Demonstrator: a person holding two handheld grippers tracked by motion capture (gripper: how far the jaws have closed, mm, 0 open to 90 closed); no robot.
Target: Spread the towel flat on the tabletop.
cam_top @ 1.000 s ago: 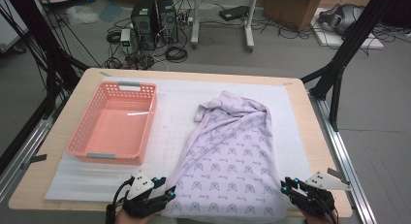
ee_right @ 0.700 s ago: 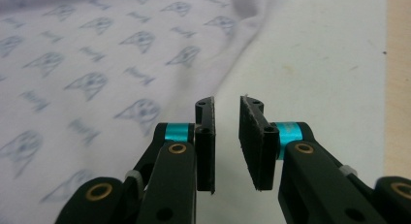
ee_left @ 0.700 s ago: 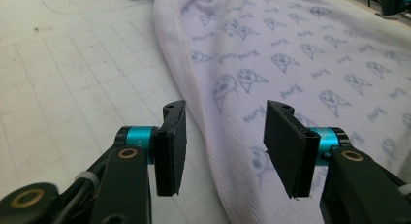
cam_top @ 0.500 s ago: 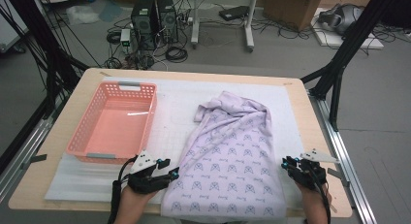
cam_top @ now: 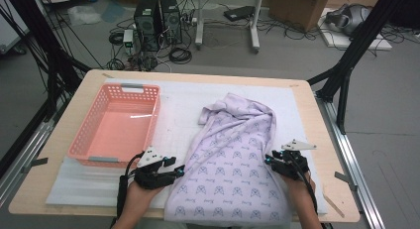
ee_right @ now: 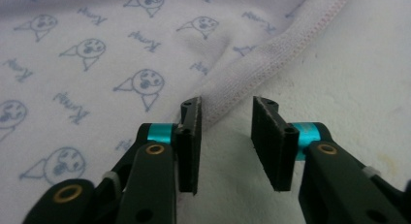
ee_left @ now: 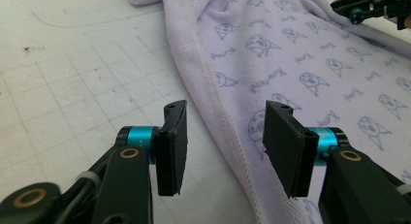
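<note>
Having moved forward since earlier, left gripper (cam_top: 179, 169) and right gripper (cam_top: 269, 158) flanked the lilac printed garment (cam_top: 233, 159) on white mat (cam_top: 178, 110), jaws parted, gripping nothing. Pink basket (cam_top: 115, 126) sat left.

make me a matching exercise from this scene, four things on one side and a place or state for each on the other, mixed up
Things:
1. pink basket
2. lilac printed cloth
3. left tool
4. right tool

Places or states:
A. open at the cloth's right hem
B. spread over the white mat, from mid-table to the near edge
C. open, jaws astride the cloth's left hem
D. empty, on the table's left side

Pairs: 1-D, 2-B, 3-C, 4-A
</note>
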